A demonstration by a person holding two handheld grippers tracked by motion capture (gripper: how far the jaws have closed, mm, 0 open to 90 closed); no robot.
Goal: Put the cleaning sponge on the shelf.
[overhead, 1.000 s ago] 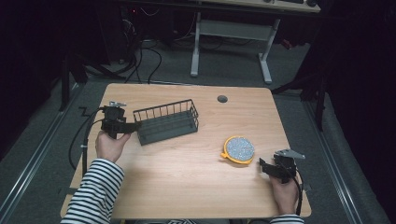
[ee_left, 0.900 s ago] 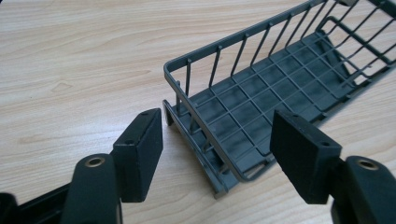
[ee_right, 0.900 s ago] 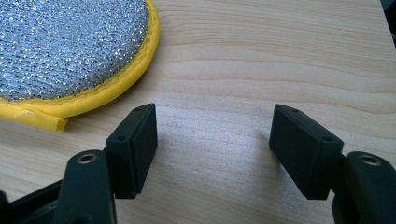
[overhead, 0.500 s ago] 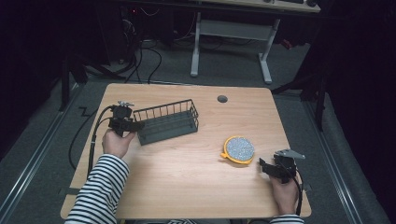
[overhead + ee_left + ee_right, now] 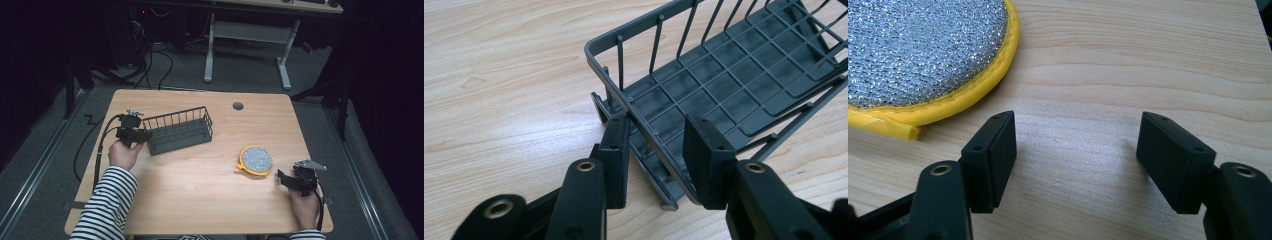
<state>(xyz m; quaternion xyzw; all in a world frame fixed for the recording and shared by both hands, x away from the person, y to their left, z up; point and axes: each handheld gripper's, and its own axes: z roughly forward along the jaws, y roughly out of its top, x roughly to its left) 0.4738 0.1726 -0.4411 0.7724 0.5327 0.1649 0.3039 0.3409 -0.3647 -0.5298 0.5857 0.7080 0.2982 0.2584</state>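
You're at a pale wood-grain table (image 5: 200,200) in a dark room, with desk legs and cables on the floor beyond. Nearest you, your right gripper (image 5: 292,181) rests low by the table's right front, jaws spread wide with bare wood between them; just beyond them lies the scrubber (image 5: 256,160), a flat round pad of glittery silver mesh with a stitched yellow cloth rim and a small tab. Farther off on the left, your left gripper (image 5: 659,150) has just been closing on the near end wall of the basket (image 5: 179,134): the rim runs between the pads, the left pad against it, the right one seemingly not yet touching. The basket is a dark grey coated wire tray, rectangular, open-topped, with thin upright bars and a grid floor. Finish the squeeze on the thick rim rather than the thin bars, which could bend or slip, and keep the pads square to that wall. Lift level, since a one-ended hold will likely make the far end sag.
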